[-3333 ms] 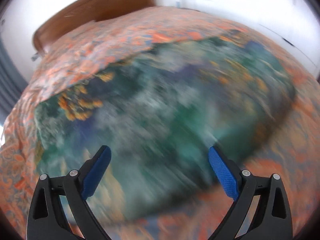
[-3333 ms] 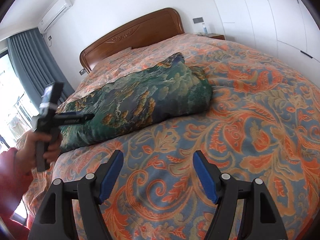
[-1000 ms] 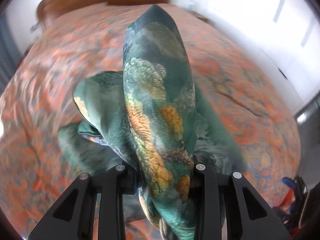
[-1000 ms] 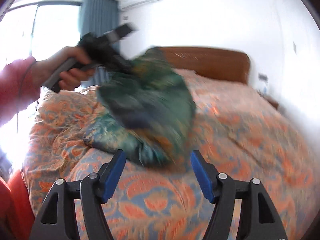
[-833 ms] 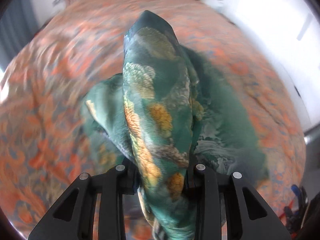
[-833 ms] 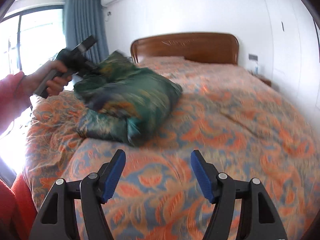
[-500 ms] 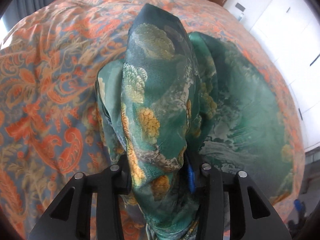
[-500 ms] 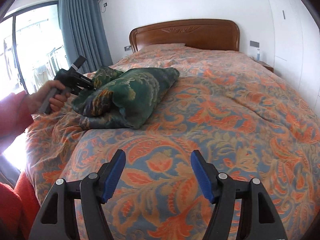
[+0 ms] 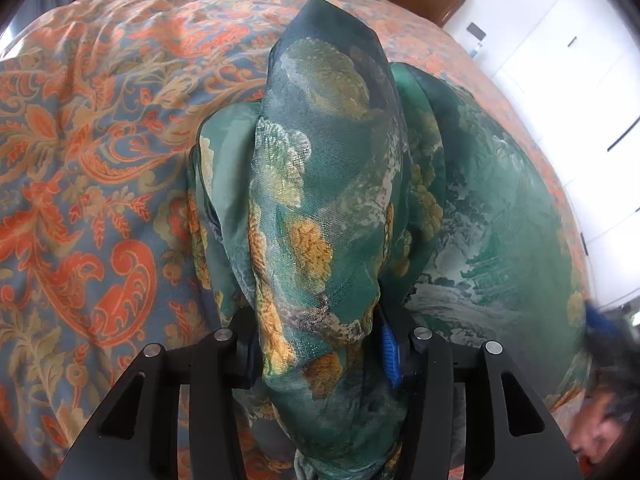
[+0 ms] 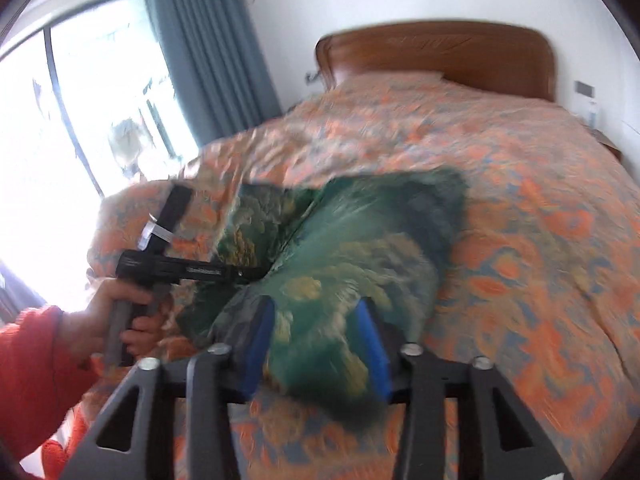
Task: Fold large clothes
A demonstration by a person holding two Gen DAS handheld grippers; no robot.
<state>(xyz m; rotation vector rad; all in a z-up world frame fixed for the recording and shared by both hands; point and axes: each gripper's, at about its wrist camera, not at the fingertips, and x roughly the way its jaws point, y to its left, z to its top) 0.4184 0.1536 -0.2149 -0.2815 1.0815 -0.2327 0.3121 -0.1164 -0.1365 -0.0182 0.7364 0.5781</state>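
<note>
Green printed garment (image 10: pixel 340 248) lies bunched in a thick bundle on the orange paisley bedspread (image 10: pixel 540 240), so I judge the folding only partly done. My left gripper (image 9: pixel 316 344), jaws just easing apart, has a fold between them. My right gripper (image 10: pixel 316 344) has just been closing around the near end. Blur hides the edges; I can't tell its layers or whether either gripper truly pinches.

No text, label, brand, number or sign can be read on anything here.
</note>
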